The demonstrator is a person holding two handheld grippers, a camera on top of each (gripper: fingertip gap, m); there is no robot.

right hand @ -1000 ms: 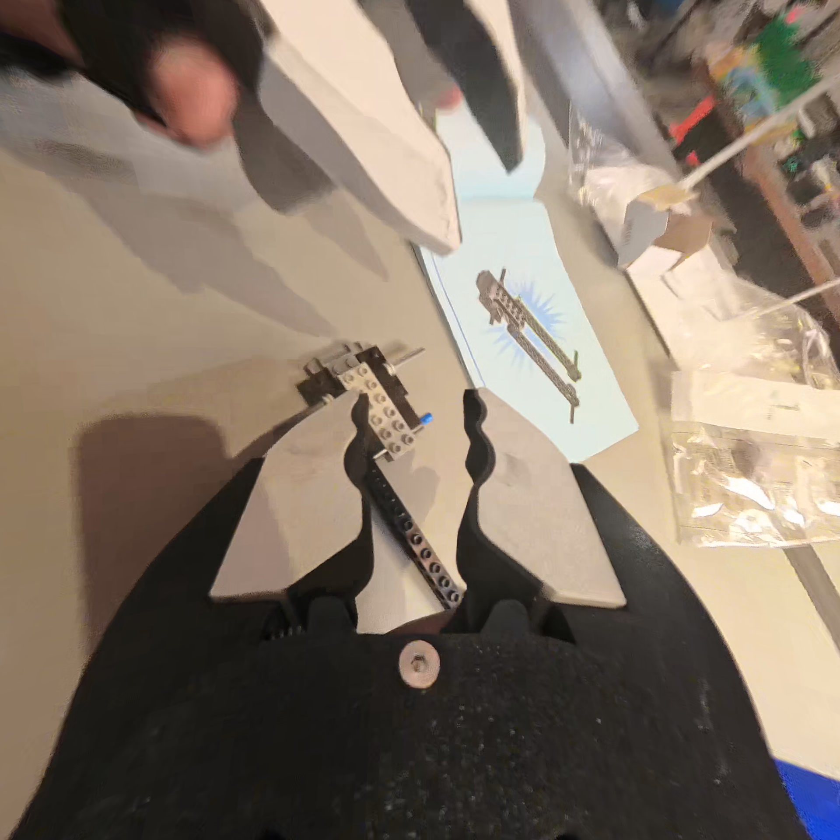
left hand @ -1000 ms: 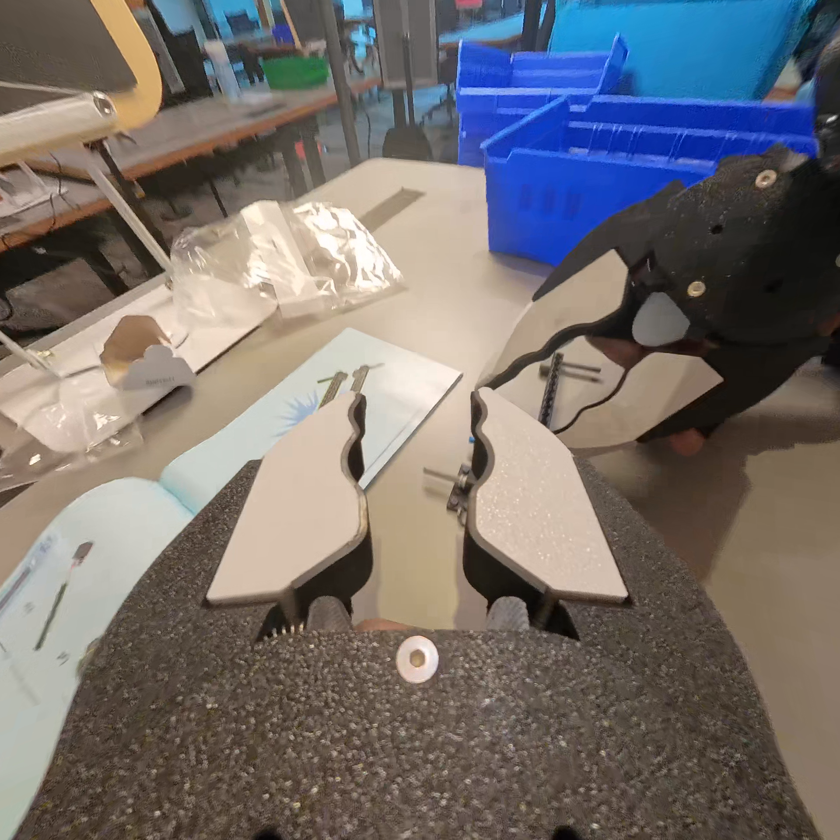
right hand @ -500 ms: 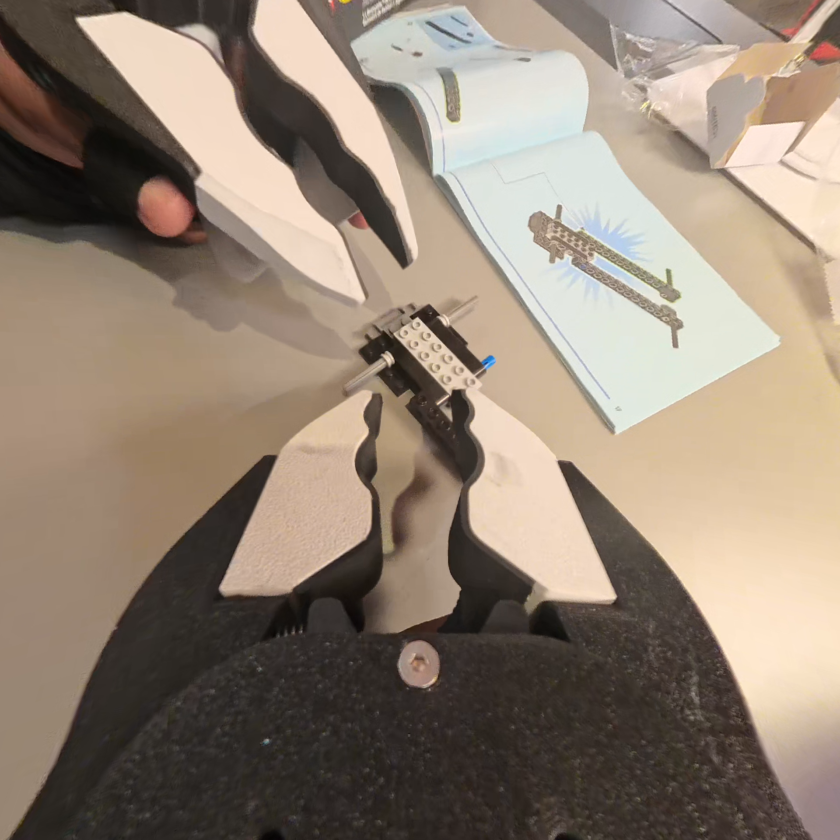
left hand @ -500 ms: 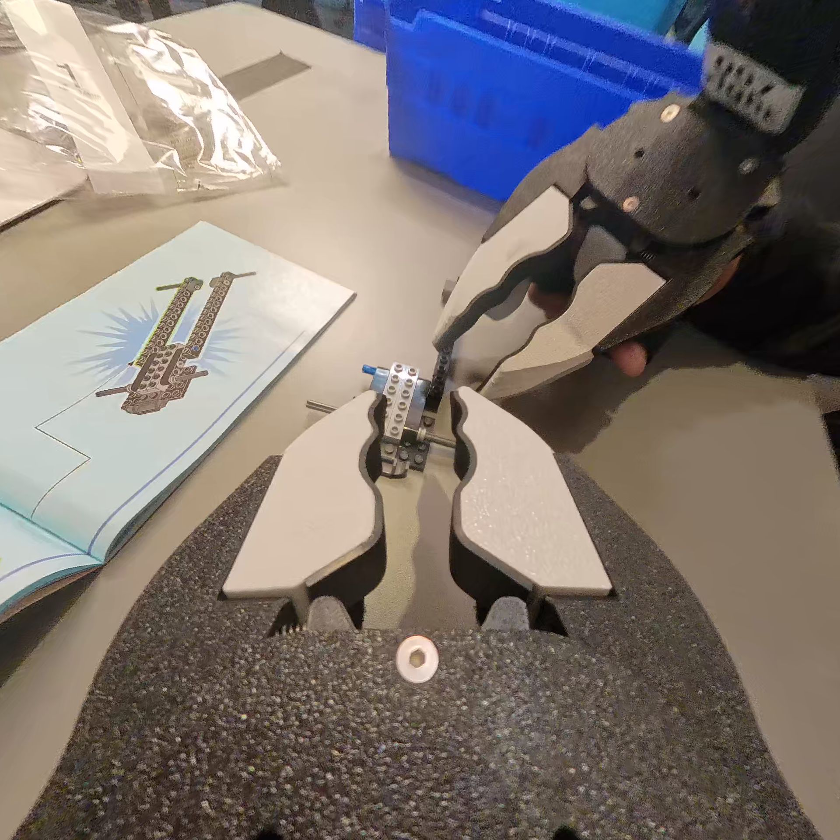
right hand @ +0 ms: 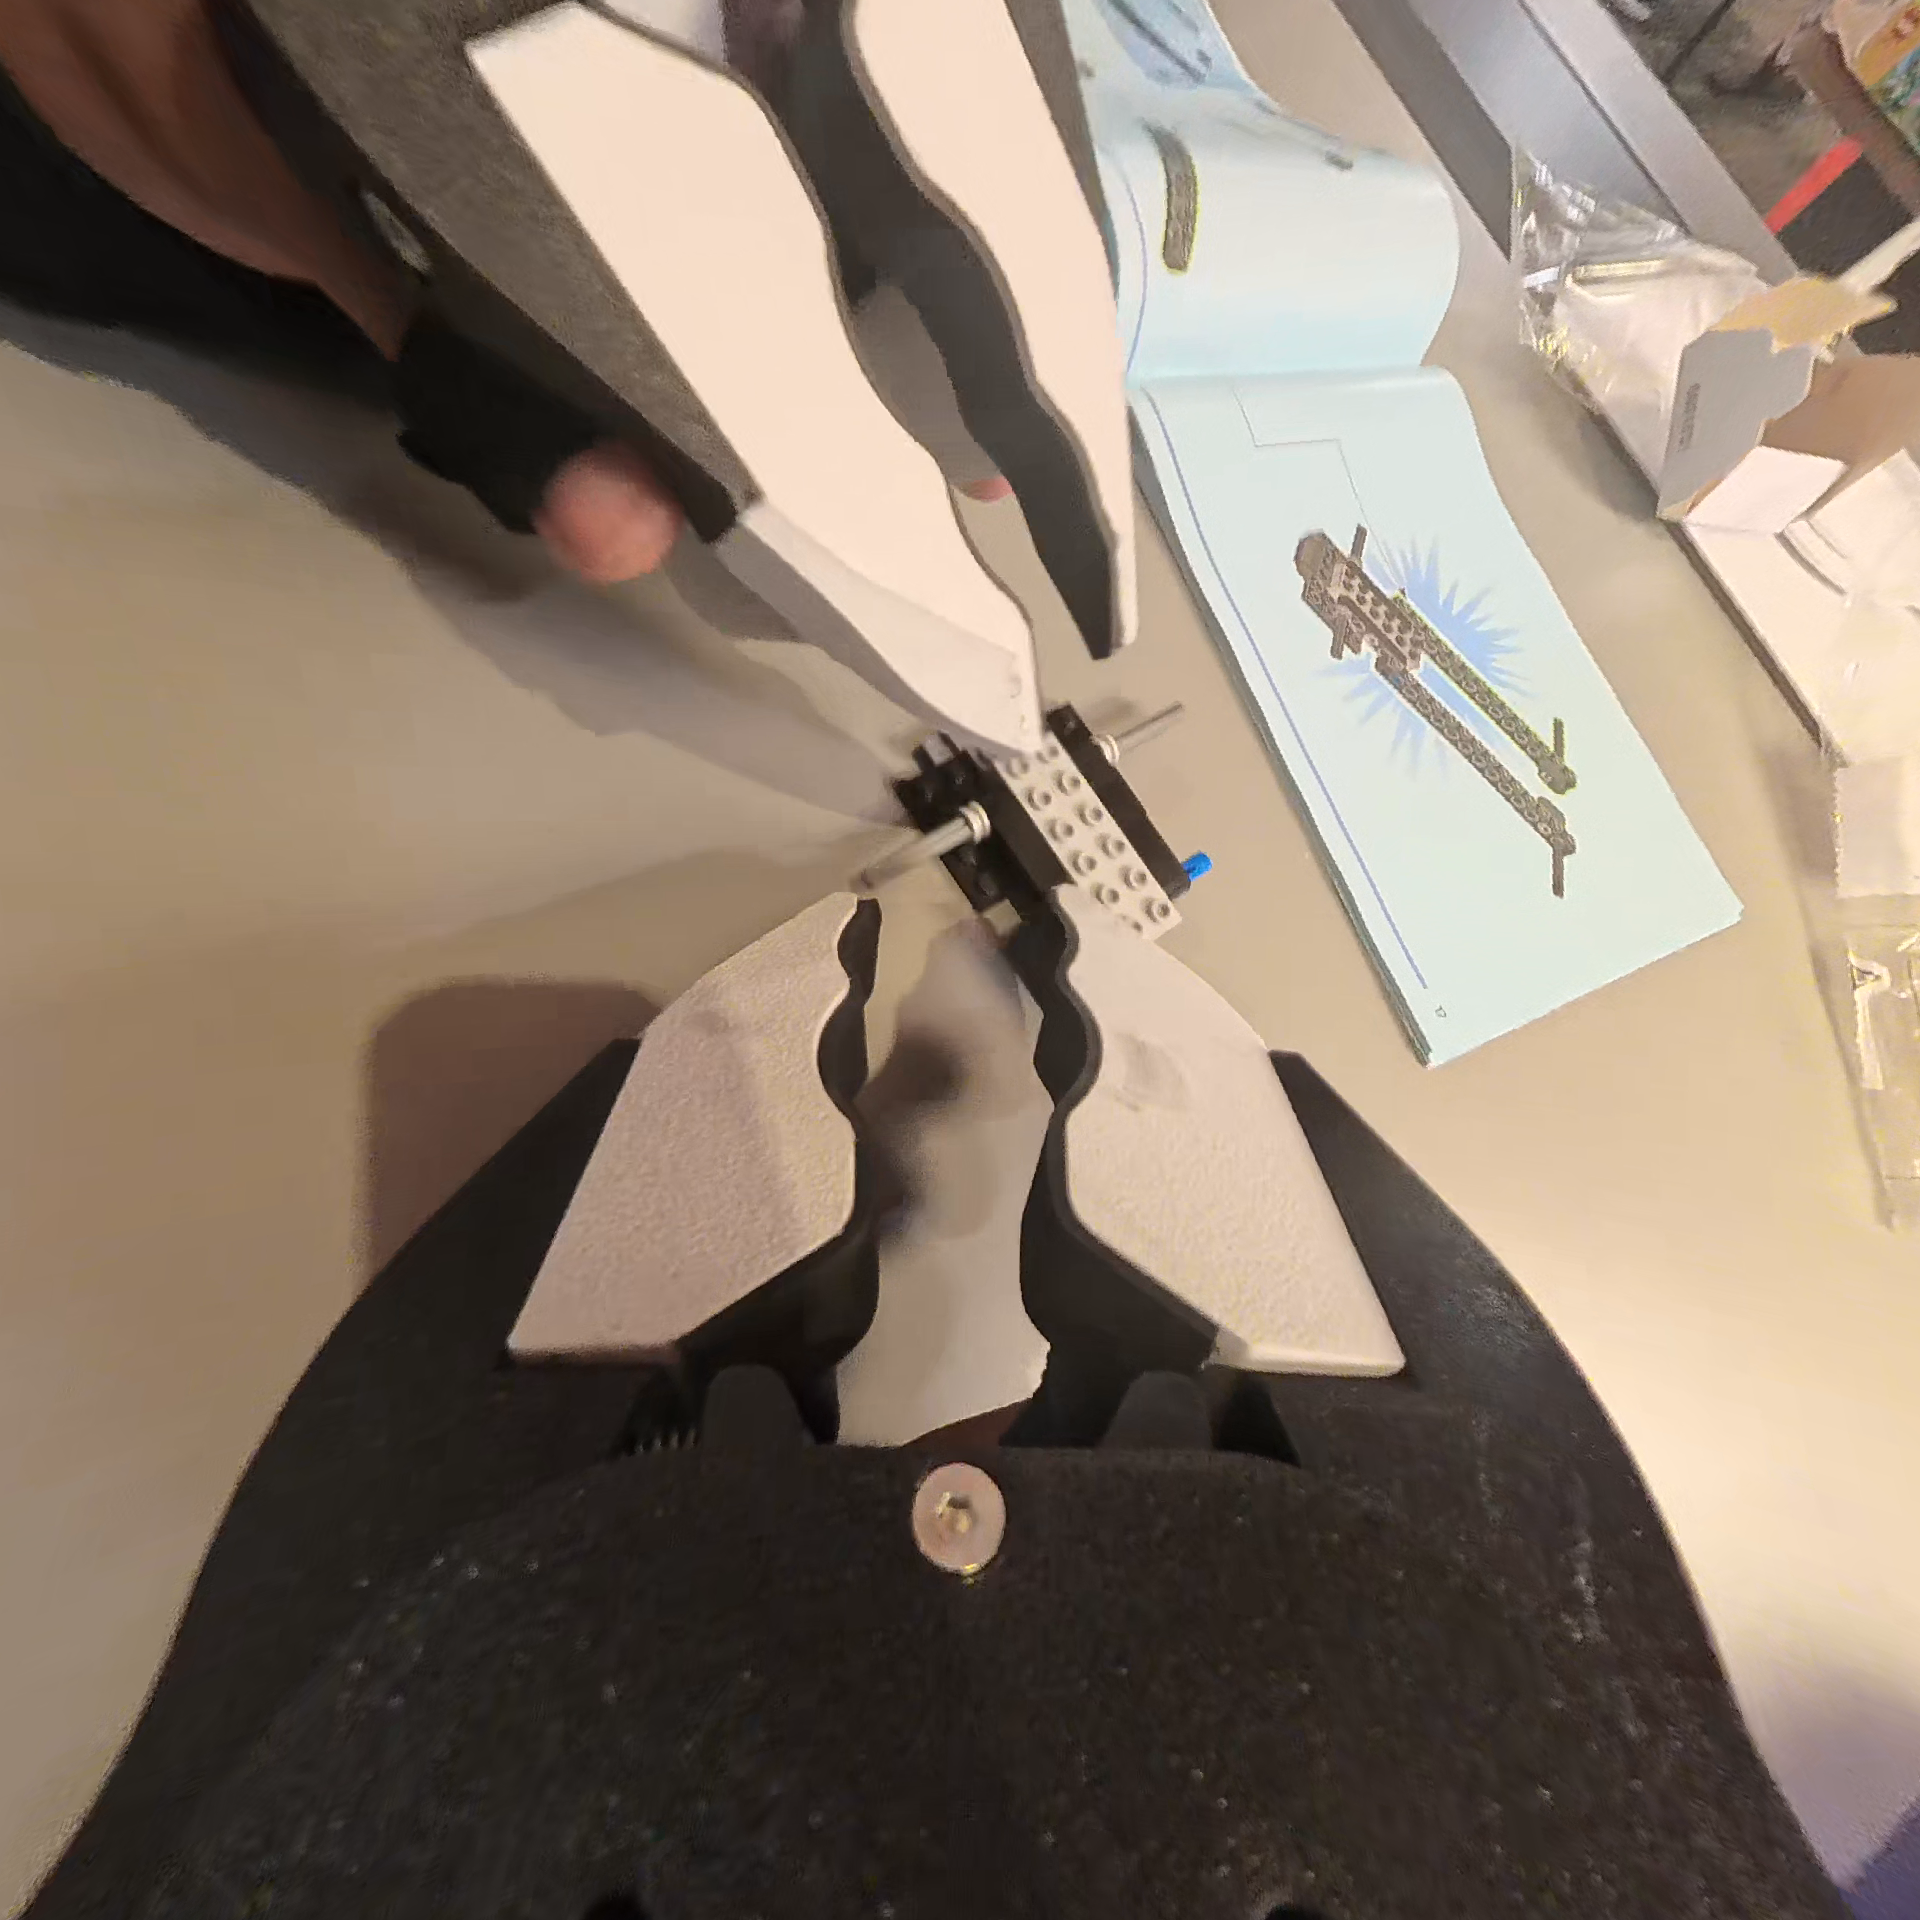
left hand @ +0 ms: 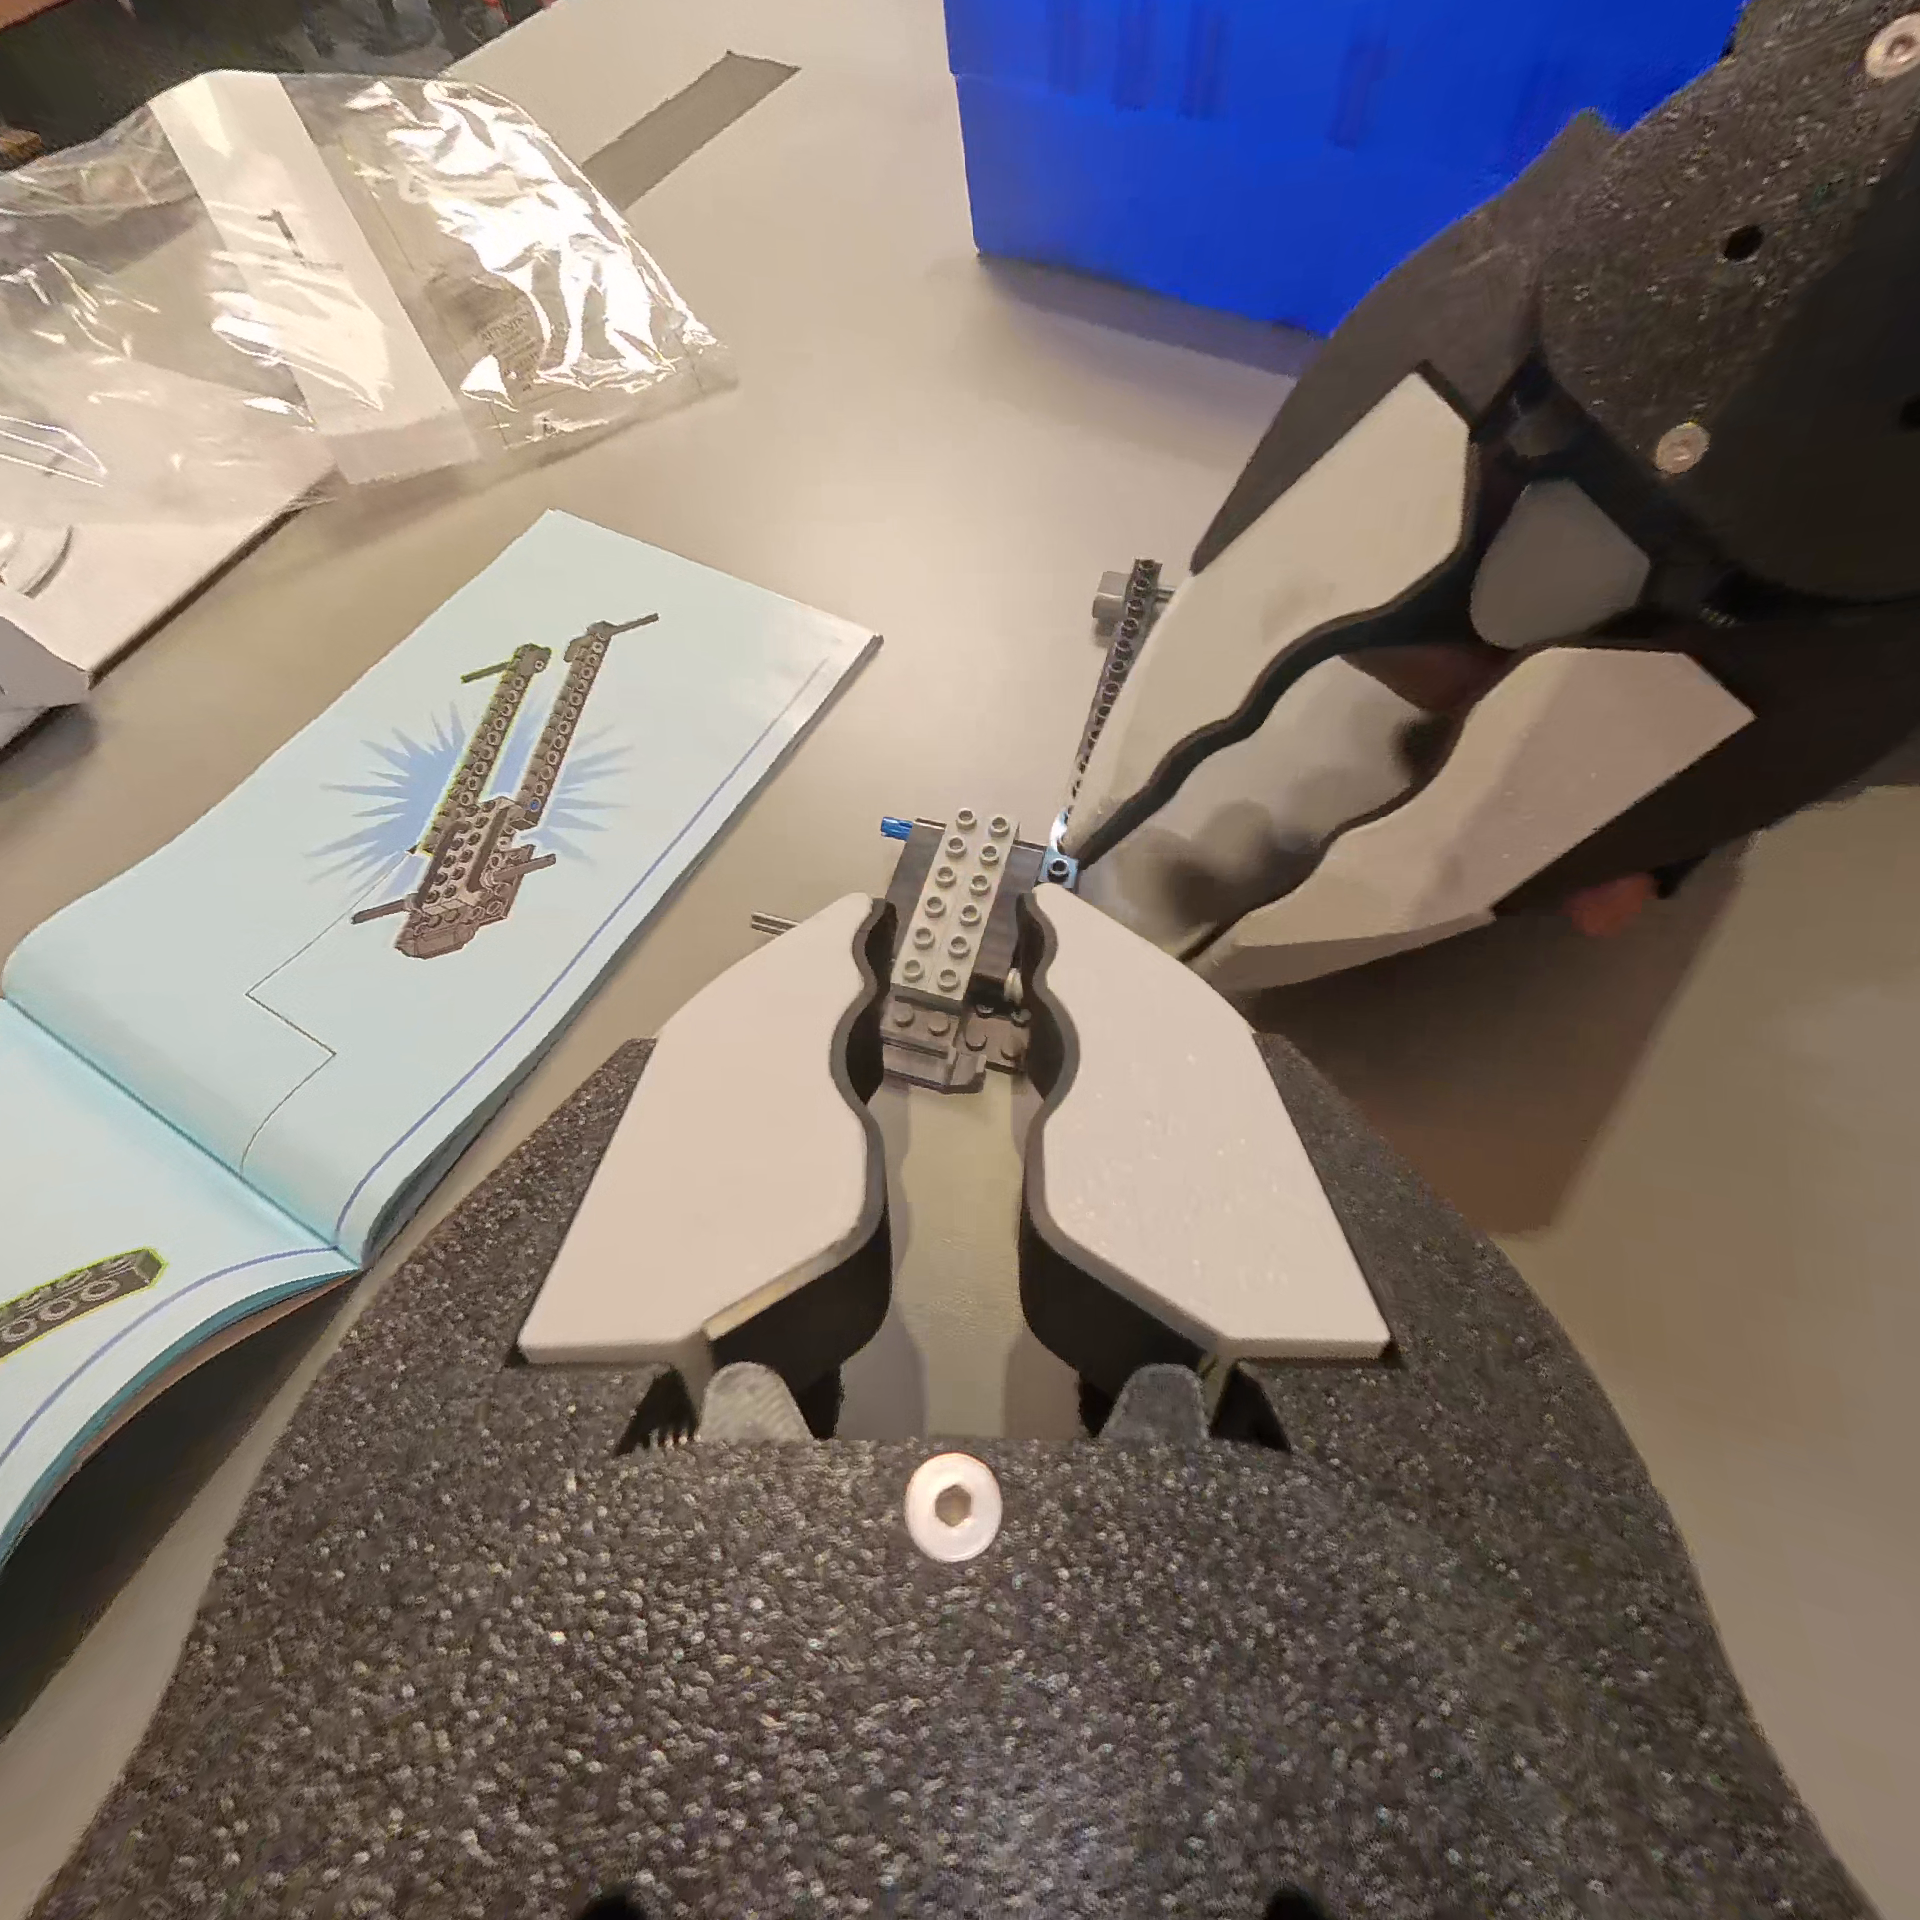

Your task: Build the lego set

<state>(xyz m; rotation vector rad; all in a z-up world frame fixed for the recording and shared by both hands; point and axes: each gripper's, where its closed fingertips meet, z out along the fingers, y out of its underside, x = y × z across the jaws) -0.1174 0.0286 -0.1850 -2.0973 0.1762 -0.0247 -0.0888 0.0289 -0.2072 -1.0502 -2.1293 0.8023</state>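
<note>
Down on the grey table sat the brick assembly: a light grey studded plate on top of black bricks, a metal axle running crosswise through it and a small blue pin poking from one end. The left gripper had its two pale fingers narrowed around the near end of that assembly, both inner edges against its black sides. Out of the left wrist view alone came the long black studded beam, stretching away from the assembly behind the right gripper, with a blue bin beyond. The right wrist view hid that beam entirely; instead it gave the axle's full length and the left gripper's fingertips coming down on the assembly's far end. The right gripper's fingers stood narrowly apart, one tip touching the assembly's black end, the other clear of it. An open instruction booklet lay just beside, clear plastic bags farther off, and a torn white carton showed only from the right.
</note>
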